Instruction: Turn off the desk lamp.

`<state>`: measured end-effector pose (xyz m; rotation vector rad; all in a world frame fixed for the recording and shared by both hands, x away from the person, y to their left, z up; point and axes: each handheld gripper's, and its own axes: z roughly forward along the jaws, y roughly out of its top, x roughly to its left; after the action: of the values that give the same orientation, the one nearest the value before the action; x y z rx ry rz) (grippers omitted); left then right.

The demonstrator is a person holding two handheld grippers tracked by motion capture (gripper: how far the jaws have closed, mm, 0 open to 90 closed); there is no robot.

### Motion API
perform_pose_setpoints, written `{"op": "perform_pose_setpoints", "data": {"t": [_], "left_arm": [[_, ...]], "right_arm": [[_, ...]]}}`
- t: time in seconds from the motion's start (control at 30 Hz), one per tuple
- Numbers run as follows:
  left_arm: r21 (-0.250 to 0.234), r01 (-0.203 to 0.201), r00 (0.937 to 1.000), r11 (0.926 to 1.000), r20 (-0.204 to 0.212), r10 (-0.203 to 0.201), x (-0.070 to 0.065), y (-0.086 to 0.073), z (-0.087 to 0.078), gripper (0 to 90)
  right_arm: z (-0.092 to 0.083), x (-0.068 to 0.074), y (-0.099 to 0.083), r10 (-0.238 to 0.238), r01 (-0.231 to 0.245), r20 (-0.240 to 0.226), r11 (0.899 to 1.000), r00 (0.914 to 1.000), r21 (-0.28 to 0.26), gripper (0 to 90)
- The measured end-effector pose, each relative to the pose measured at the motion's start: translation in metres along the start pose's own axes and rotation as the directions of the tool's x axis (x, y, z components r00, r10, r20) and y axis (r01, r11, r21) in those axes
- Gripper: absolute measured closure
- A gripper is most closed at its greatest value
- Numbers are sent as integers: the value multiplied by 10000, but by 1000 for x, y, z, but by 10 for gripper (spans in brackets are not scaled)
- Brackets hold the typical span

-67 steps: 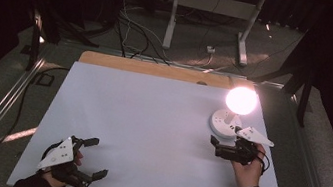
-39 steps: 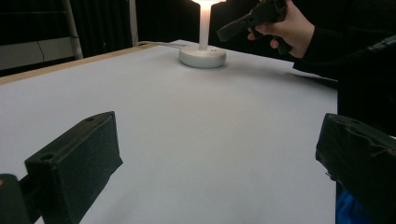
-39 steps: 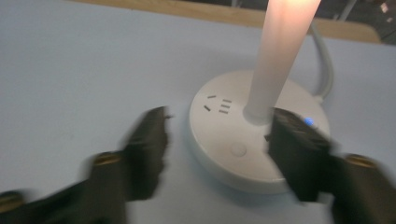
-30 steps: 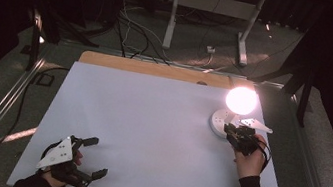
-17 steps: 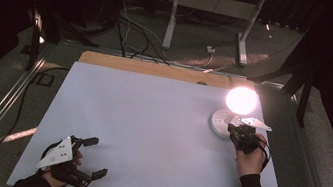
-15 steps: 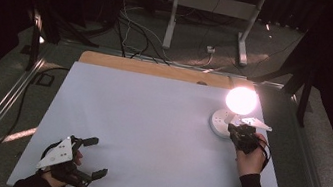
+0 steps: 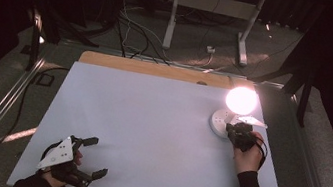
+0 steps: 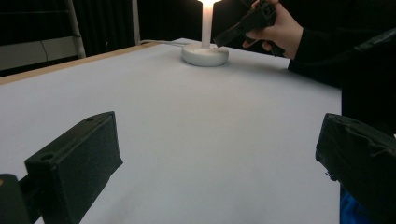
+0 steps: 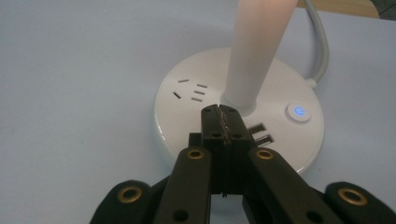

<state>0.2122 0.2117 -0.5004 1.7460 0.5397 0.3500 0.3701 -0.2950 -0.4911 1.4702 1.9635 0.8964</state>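
A lit white desk lamp stands at the table's far right, its glowing head (image 7: 241, 100) above a round base (image 7: 218, 123). In the right gripper view the base (image 9: 187, 116) shows socket slots, two USB ports (image 9: 259, 133) and a blue-lit power button (image 9: 298, 112) beside the stem (image 9: 259, 46). My right gripper (image 9: 219, 111) is shut with nothing between its jaws. Its tips are over the base just in front of the stem, and I cannot tell if they touch. In the high view the right gripper (image 7: 231, 129) reaches the base from the near side. My left gripper (image 7: 98, 156) rests open at the near left.
A white sheet (image 7: 148, 131) covers the table, and a strip of wood (image 7: 148, 67) shows at the far edge. The lamp's cord (image 9: 322, 42) runs off behind the base. In the left gripper view the right gripper (image 8: 243, 25) sits far across the table beside the lamp base (image 8: 205, 53).
Since the earliest frame my right hand has edged forward to the lamp base, and it has held there over the last second. The left gripper has not moved.
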Motion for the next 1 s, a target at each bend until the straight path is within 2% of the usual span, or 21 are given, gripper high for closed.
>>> {"op": "perform_pose_setpoints", "data": {"t": [0.6, 0.73, 1.0], "left_arm": [[-43, 100, 9999, 9999, 43, -100, 0, 0, 0, 5], [-15, 64, 10000, 10000, 66, -64, 0, 0, 1, 5], [-34, 125, 9999, 9999, 53, -125, 1, 0, 0, 5]], "right_arm": [[6, -1, -1, -9, 9, -26, 9994, 10000, 348, 897], [6, 1, 0, -109, 104, 109, 9991, 9999, 415, 898], [4, 2, 1, -66, 64, 75, 9996, 9999, 289, 898]]}}
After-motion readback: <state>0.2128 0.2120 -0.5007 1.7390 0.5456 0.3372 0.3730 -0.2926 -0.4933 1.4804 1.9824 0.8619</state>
